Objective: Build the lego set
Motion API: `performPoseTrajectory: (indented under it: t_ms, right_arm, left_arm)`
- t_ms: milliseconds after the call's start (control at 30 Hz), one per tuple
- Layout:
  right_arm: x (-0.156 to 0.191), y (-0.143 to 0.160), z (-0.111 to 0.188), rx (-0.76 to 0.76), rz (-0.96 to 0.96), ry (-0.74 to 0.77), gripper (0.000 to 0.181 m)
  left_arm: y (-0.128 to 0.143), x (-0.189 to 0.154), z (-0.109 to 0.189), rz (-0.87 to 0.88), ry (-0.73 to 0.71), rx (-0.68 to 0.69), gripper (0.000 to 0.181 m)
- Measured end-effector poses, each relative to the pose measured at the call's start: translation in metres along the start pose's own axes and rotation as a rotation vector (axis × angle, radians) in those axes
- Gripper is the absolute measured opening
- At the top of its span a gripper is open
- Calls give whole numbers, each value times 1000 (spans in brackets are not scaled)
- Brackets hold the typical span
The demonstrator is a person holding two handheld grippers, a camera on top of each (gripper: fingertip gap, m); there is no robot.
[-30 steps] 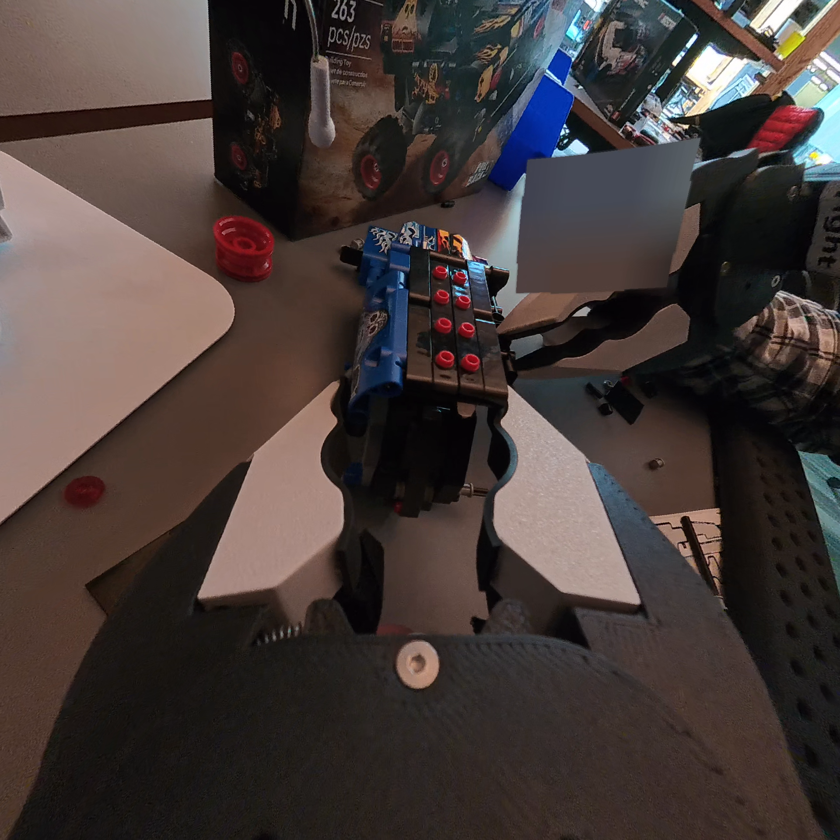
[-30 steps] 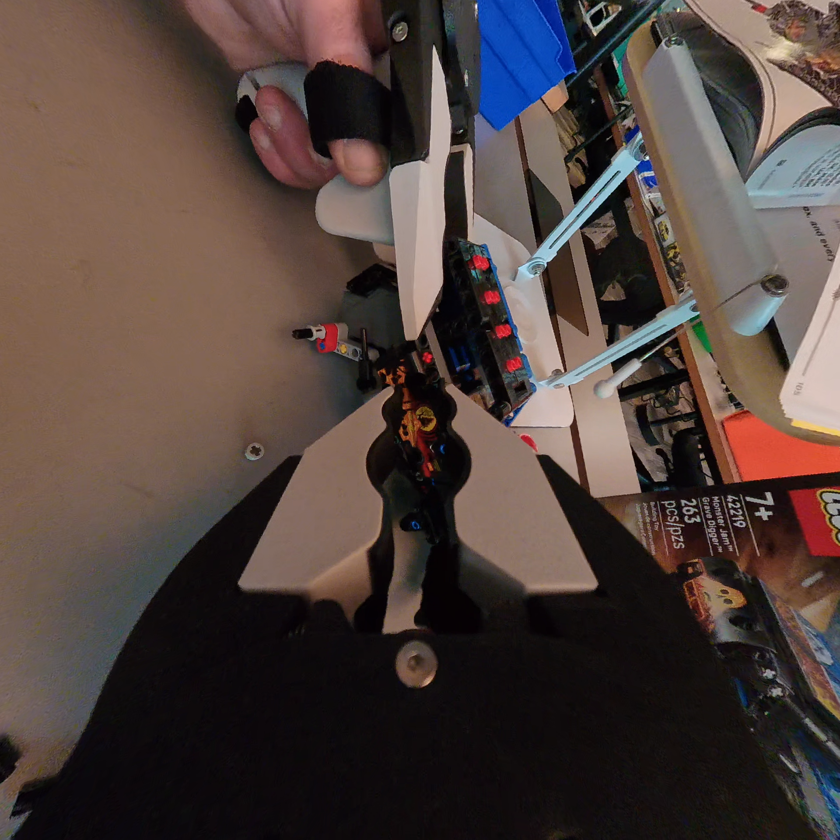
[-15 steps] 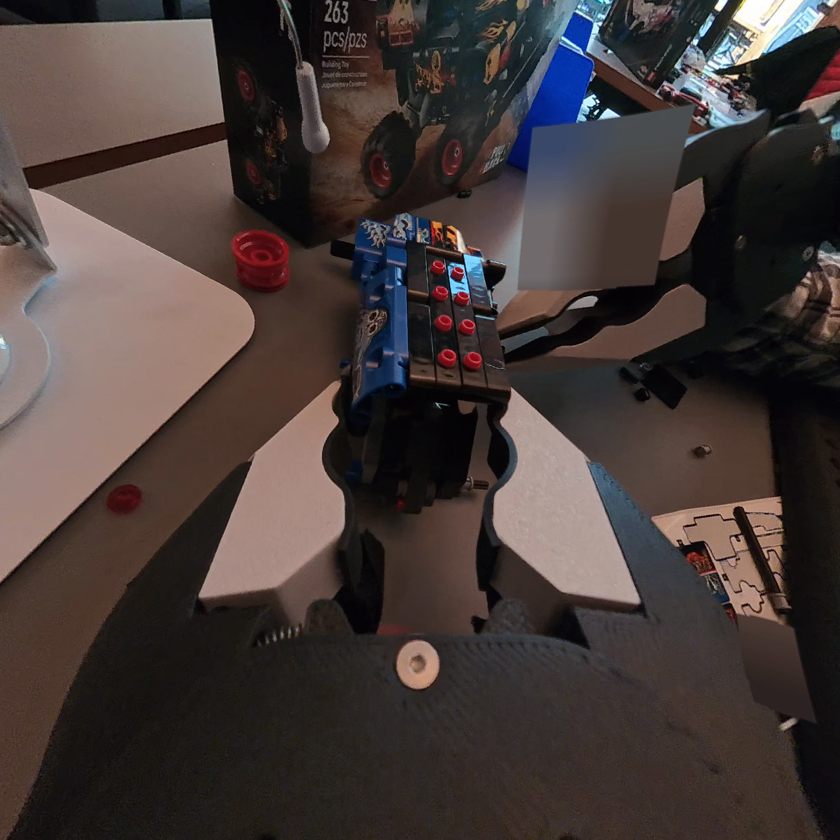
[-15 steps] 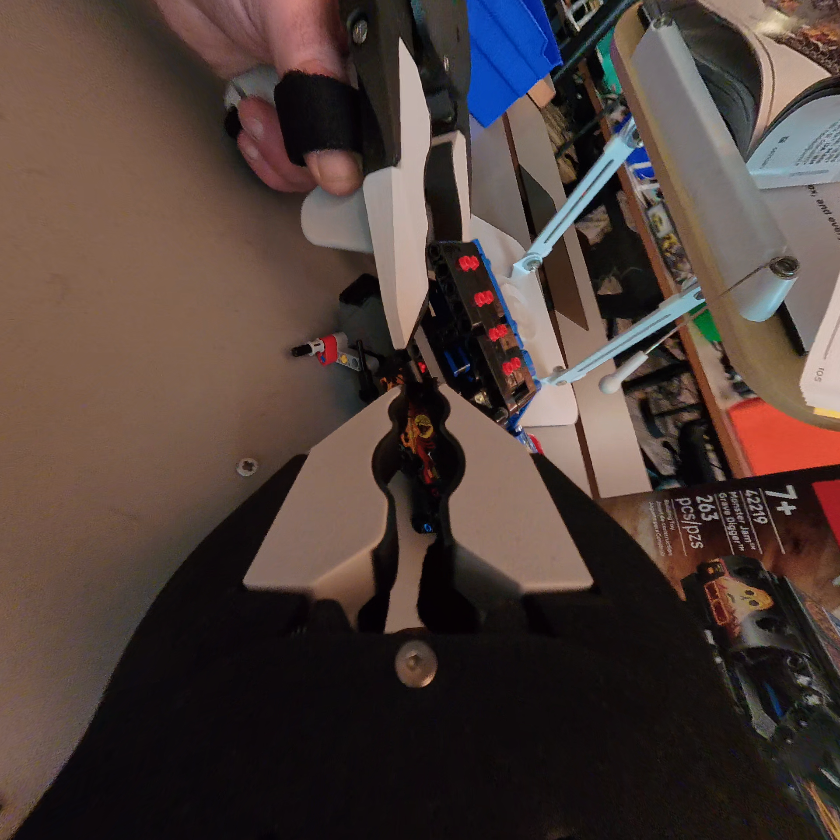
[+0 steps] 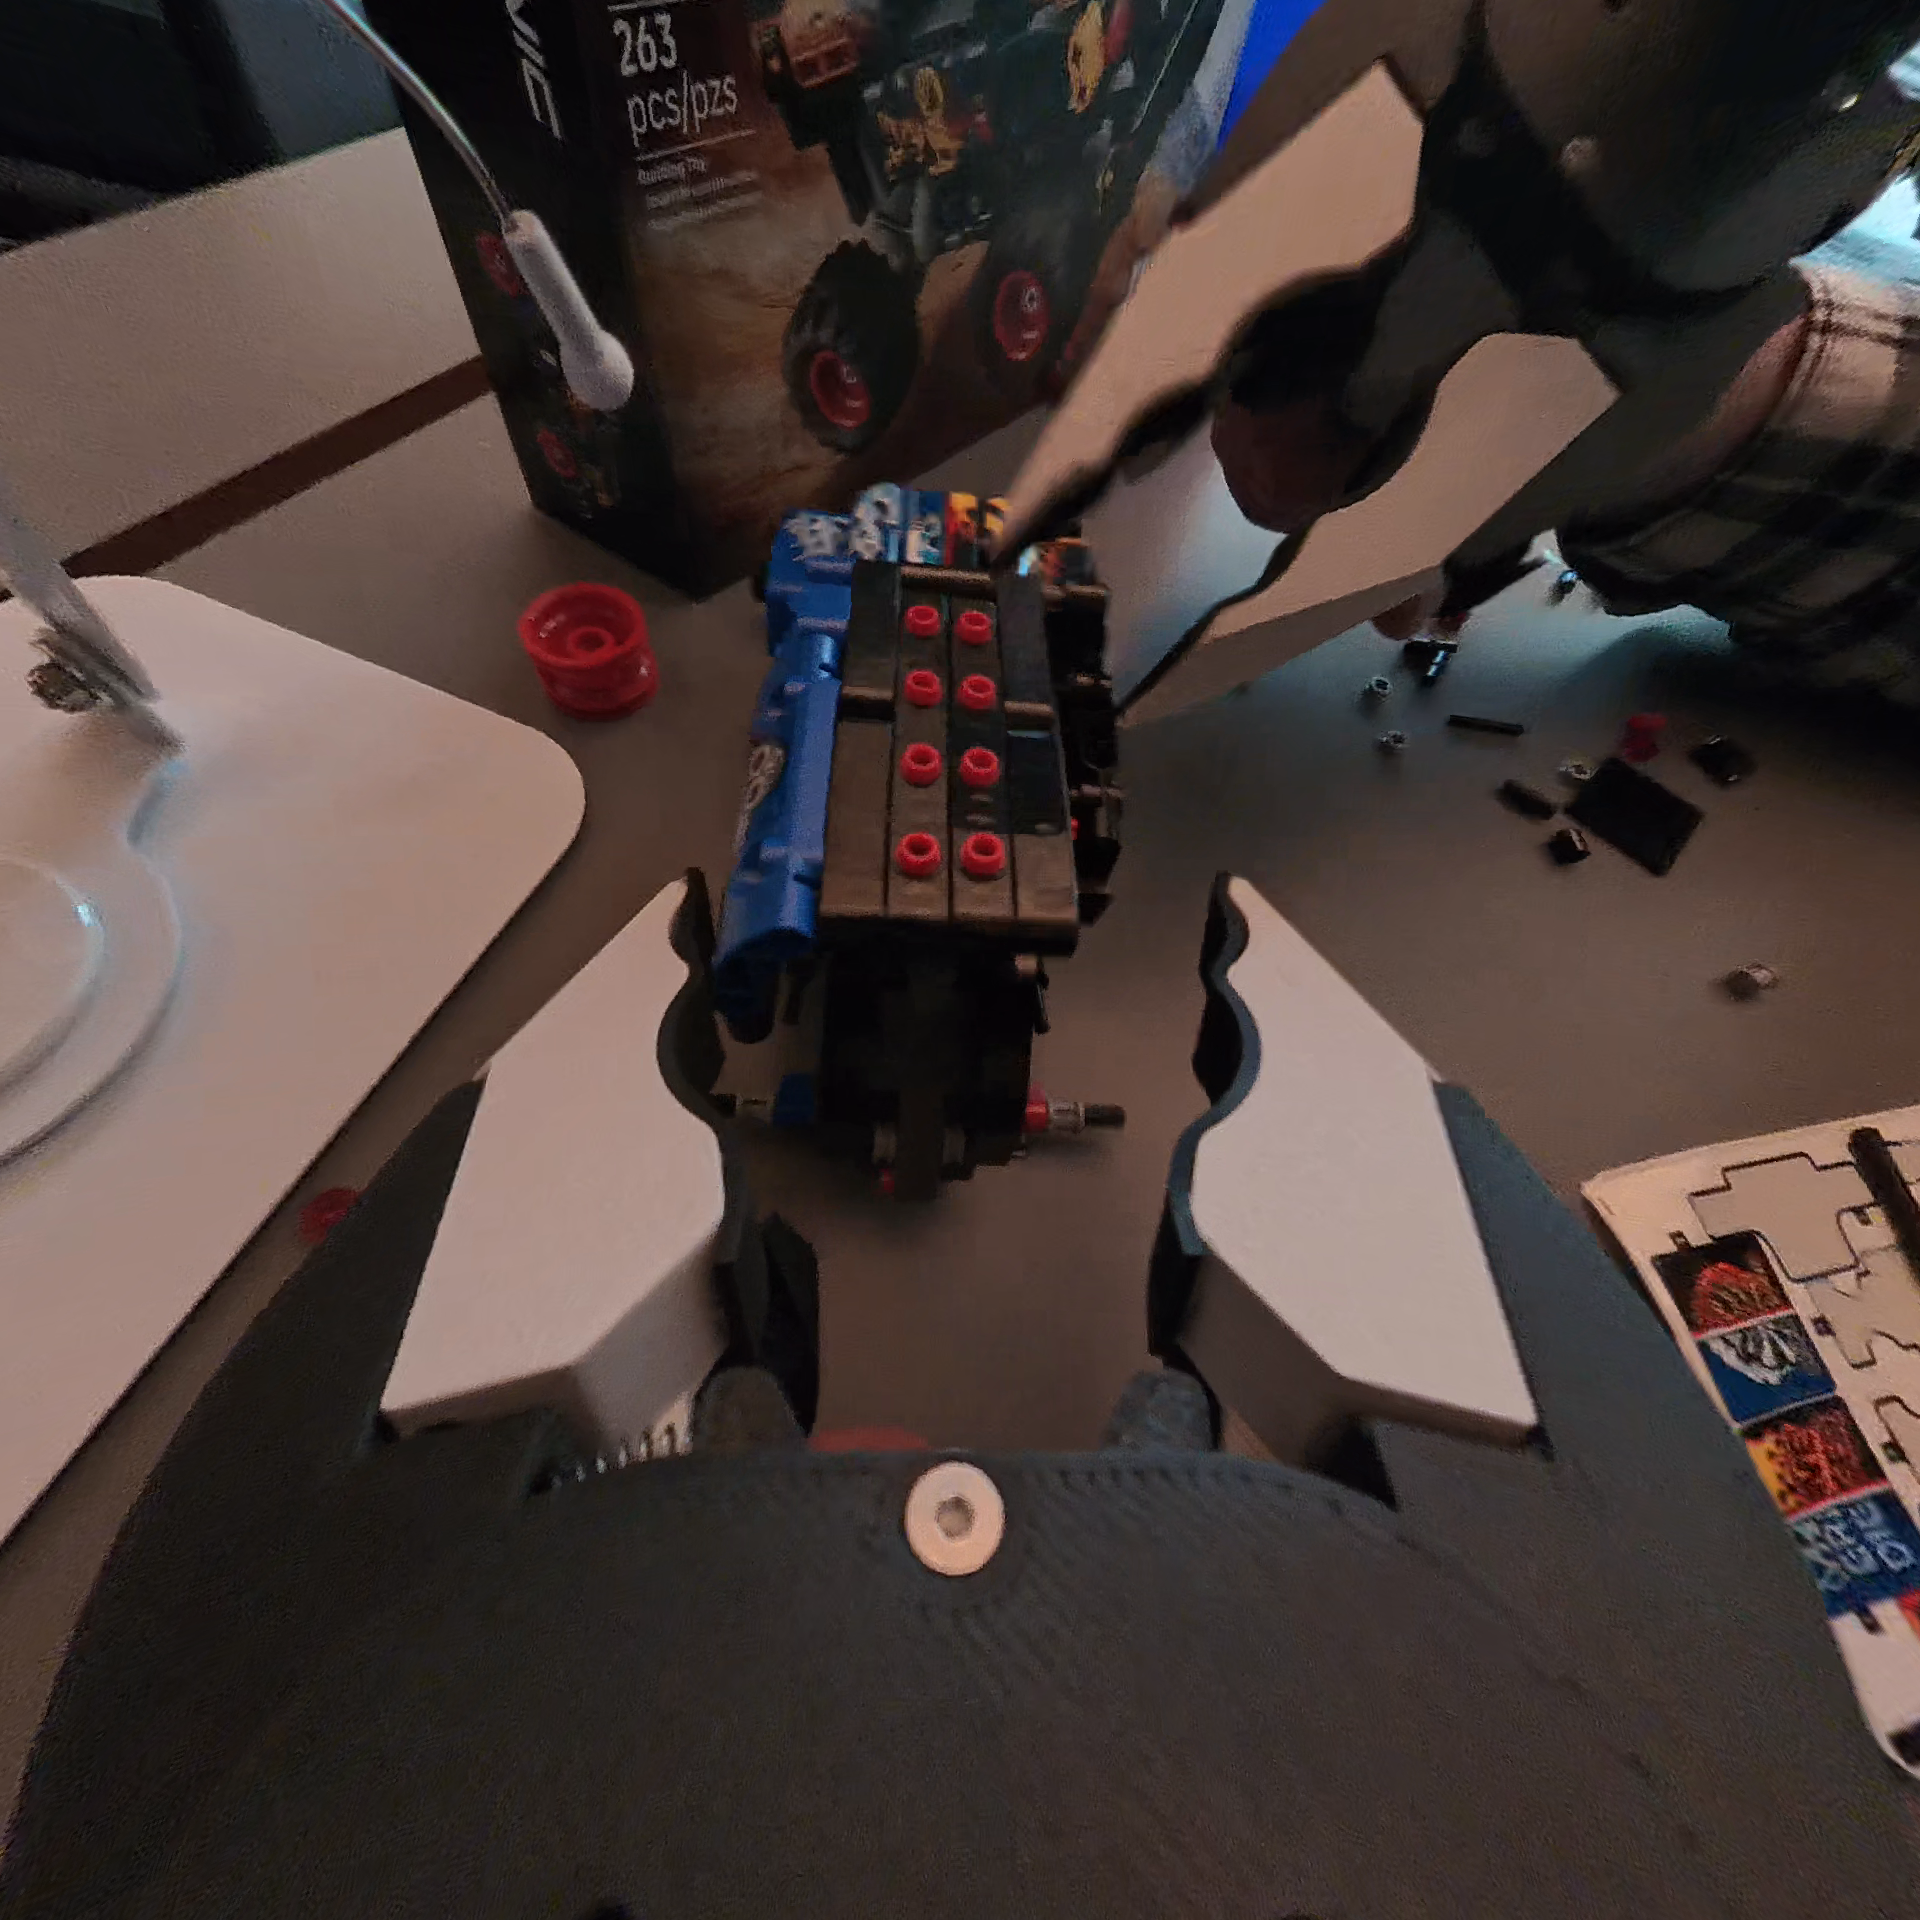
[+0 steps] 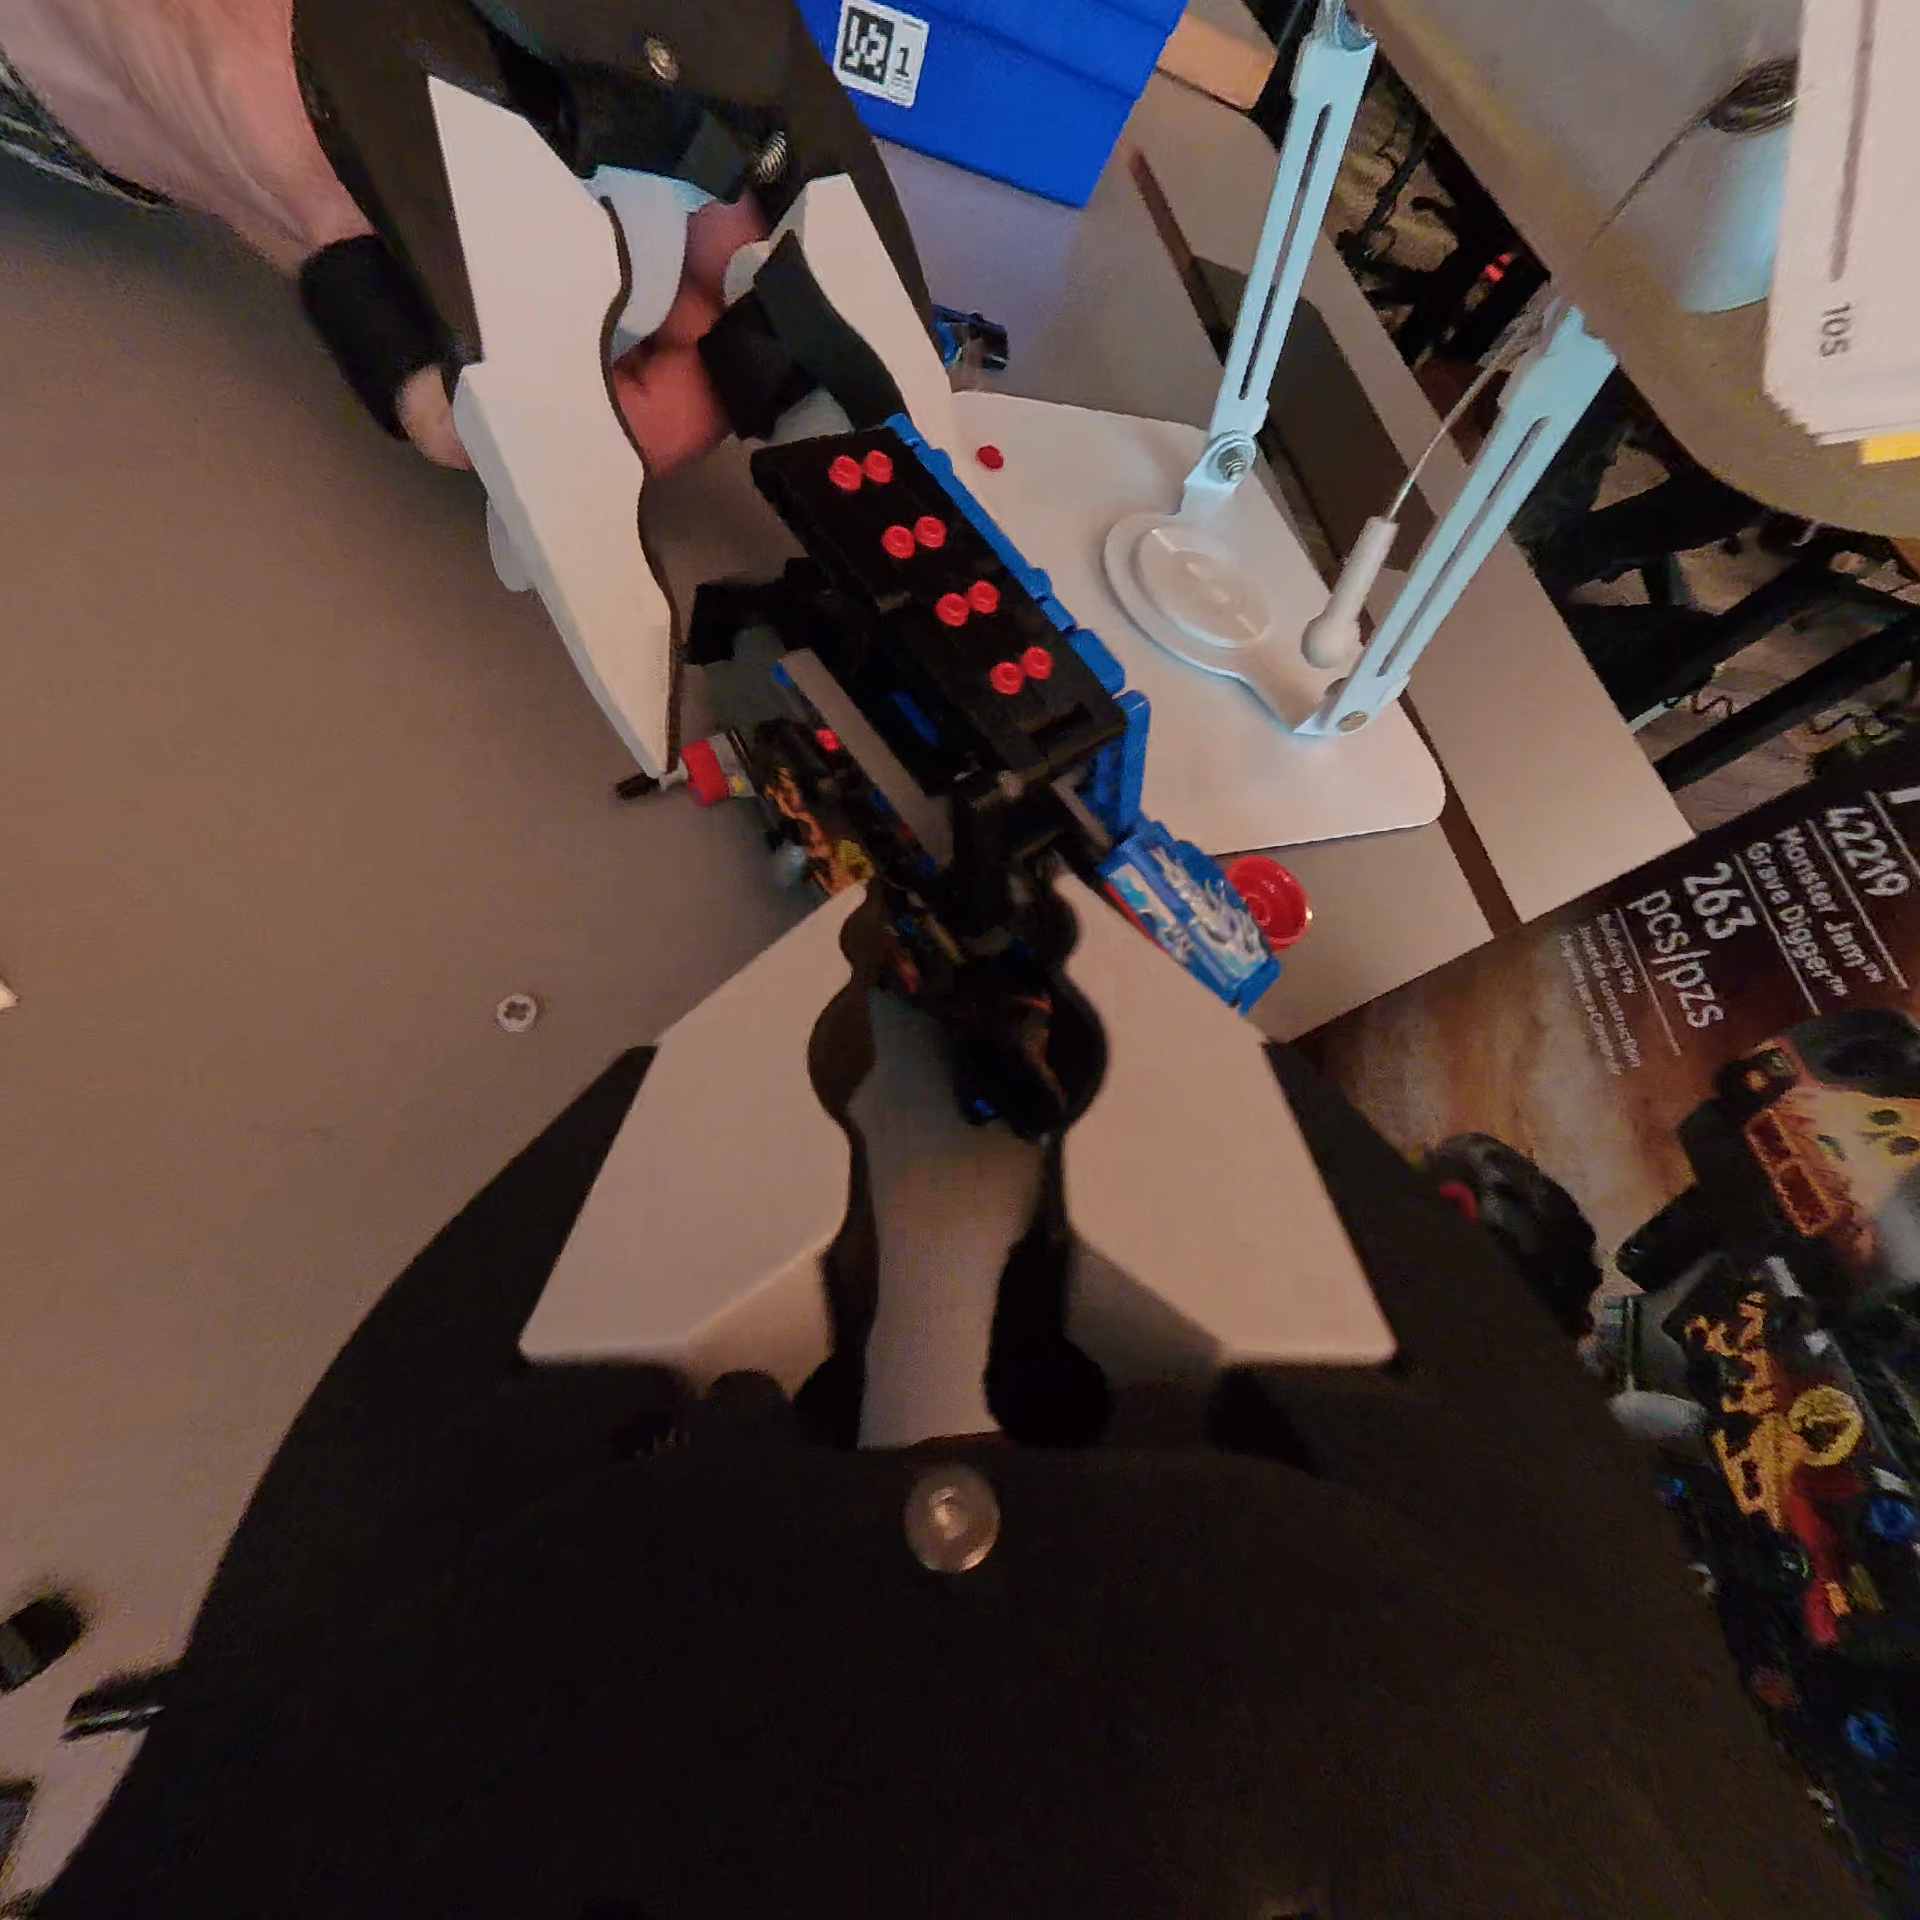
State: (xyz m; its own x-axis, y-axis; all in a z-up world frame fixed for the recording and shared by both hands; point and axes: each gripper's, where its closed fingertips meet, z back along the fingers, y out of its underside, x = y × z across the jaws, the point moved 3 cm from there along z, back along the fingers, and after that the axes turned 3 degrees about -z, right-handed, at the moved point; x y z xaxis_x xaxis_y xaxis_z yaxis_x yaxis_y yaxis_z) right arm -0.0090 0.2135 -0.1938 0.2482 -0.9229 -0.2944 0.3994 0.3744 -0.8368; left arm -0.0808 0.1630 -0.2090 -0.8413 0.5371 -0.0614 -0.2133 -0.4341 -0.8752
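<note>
The lego model point(image 5: 940, 769) is a black block with red studs on top and blue side panels, with its lower end near the table. My left gripper point(image 5: 951, 904) is open wide, with a finger on either side of the model's near end and not touching it. My right gripper point(image 6: 961, 914) is shut on the model's far end point(image 6: 997, 935). It shows in the left wrist view point(image 5: 1049, 520) coming down from the upper right. The left gripper also shows in the right wrist view point(image 6: 790, 582), open, held by a hand.
The lego box point(image 5: 779, 260) stands behind the model, with a red wheel hub point(image 5: 590, 649) beside it. A white stand base point(image 5: 260, 883) lies to the left. Small loose parts point(image 5: 1621, 810) and a sticker sheet point(image 5: 1787, 1351) lie to the right. A blue bin point(image 6: 997, 94) is farther back. My right fingertips sit around 5 centimetres from my left ones.
My left gripper has opened and let go of the model. My right gripper keeps its hold on the far end and has swung round, now coming down from above.
</note>
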Motion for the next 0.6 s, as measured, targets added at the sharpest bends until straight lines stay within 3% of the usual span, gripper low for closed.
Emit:
performPoseTrajectory:
  t_ms: [133,367,400,433,500,533,600]
  right_arm:
    - [-3,4,-1,12,-11,-4,26]
    - [-2,2,-4,32,17,6,27]
    - [0,1,-5,26,16,-1,26]
    - [4,-2,-8,9,16,-21,22]
    - [9,-6,-11,18,34,-14,22]
    - [9,-6,-11,25,40,-14,22]
    - [9,-6,-12,31,27,-13,22]
  left_arm:
    - [1,6,-2,-28,-46,-6,61]
    - [1,5,-7,-55,-38,6,66]
    - [2,4,-8,-48,-24,9,69]
    - [2,1,-11,-34,-7,15,88]
    - [4,4,-12,-49,-51,30,98]
    - [3,5,-9,-43,-42,27,83]
    - [4,6,-9,-24,-35,14,79]
